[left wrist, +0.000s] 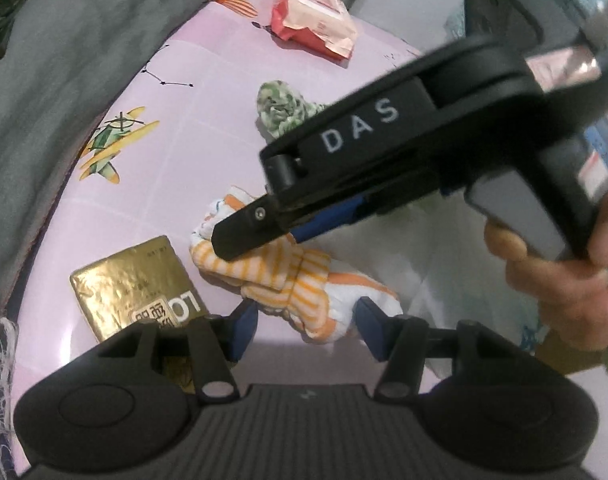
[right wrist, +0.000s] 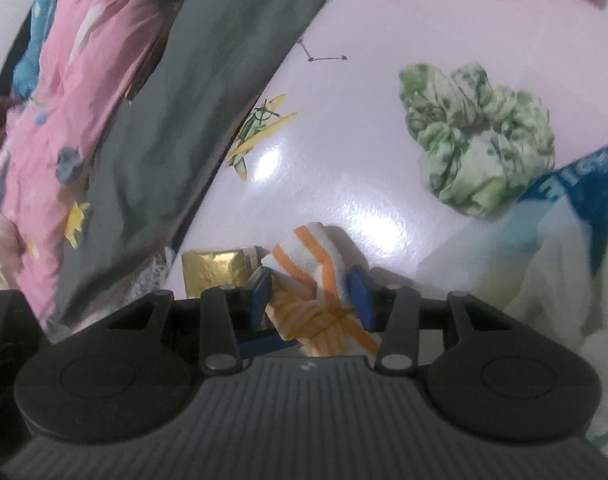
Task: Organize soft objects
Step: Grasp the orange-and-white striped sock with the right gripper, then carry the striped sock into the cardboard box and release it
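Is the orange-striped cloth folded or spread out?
Bunched, not spread: the cloth lies in a crumpled, layered lump on the table.

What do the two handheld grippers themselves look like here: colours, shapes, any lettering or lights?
Both are black plastic. The left gripper has a ribbed grey-black body, two rounded lobes with disc insets, silver pivot pins and blue pads on its jaws. The right gripper matches it; seen from the left wrist view, its side bears white letters "DAS" and a green light glows on its body. No sleeve shows.
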Demonstrator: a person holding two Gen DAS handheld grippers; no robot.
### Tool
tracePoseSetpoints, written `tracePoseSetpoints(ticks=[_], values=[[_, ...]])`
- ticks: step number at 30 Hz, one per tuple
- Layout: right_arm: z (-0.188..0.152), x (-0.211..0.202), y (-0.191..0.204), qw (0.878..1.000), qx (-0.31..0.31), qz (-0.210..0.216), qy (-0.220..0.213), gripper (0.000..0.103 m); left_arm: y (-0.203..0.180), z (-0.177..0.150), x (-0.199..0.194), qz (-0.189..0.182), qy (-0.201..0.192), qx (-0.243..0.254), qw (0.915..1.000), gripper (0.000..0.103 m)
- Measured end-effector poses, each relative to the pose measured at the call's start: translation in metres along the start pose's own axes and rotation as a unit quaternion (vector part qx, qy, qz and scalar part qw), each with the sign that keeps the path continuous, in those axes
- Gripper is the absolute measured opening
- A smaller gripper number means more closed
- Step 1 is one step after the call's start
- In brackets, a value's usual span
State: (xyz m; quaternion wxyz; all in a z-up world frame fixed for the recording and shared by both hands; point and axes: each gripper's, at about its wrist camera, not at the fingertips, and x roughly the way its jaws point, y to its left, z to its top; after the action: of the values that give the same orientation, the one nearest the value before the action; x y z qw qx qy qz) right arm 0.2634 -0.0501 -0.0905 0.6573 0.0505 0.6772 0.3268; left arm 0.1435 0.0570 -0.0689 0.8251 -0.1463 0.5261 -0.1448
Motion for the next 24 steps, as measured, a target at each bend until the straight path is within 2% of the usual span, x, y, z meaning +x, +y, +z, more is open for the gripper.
tracePoseSetpoints(ticks=[5, 13, 19, 24], values=[[-0.002, -0.007, -0.013, 0.999, 0.030, 0.036, -0.018, 0.042, -0.005, -0.001, -0.014, 0.022, -0.021, 0.005, 0.9995, 0.054], [-0.019, -0.067, -0.006, 0.990, 0.033, 0.106, -0.091, 0.040, -0.034, 0.005, -0.079, 0.050, -0.091, 0.046, 0.9935, 0.054], [-0.048, -0.148, -0.005, 0.973, 0.034, 0.137, -0.185, 0.040, -0.100, 0.013, -0.116, 0.034, -0.136, 0.119, 0.9828, 0.055], [-0.091, -0.223, -0.020, 0.957, 0.046, 0.119, -0.261, 0.041, -0.177, 0.018, -0.117, -0.008, -0.141, 0.199, 0.9697, 0.056]])
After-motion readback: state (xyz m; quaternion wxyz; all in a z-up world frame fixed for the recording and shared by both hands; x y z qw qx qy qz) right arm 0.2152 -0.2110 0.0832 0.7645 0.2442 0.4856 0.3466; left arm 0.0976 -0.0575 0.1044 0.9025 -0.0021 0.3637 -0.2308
